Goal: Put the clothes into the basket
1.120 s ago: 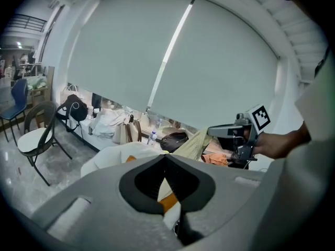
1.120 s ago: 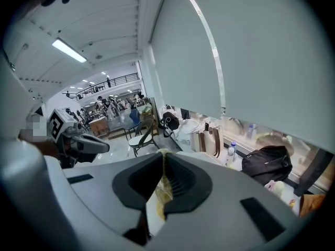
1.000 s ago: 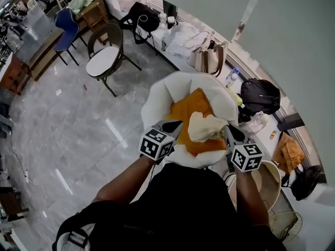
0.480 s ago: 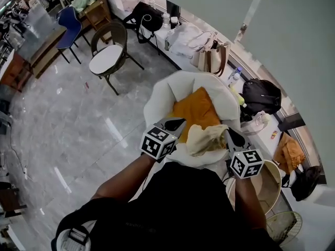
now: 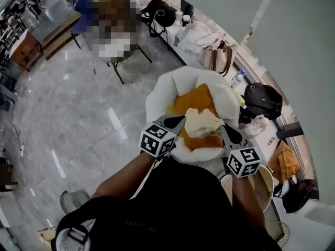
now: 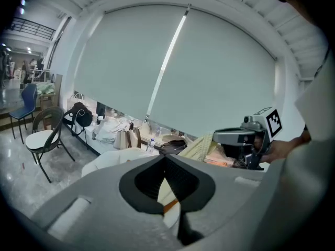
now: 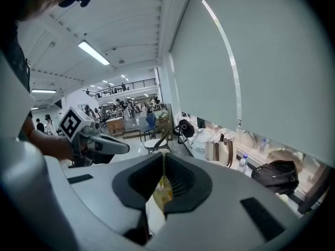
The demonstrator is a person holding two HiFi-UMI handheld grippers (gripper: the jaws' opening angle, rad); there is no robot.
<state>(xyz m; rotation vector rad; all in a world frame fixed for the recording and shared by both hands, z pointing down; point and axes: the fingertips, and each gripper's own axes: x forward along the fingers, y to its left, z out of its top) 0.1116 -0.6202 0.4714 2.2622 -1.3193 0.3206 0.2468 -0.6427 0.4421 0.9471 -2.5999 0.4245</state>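
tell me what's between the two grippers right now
A cream cloth spans the gap from the left gripper to the right gripper, above an orange garment. The head view shows it.

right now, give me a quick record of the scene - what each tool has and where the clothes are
left tool: shut on the left edge of the pale yellow cloth
right tool: shut on the right edge of the same cloth
pale yellow cloth: held between both tools, above the orange cloth
orange cloth: lying inside the white tub
white tub: below both tools
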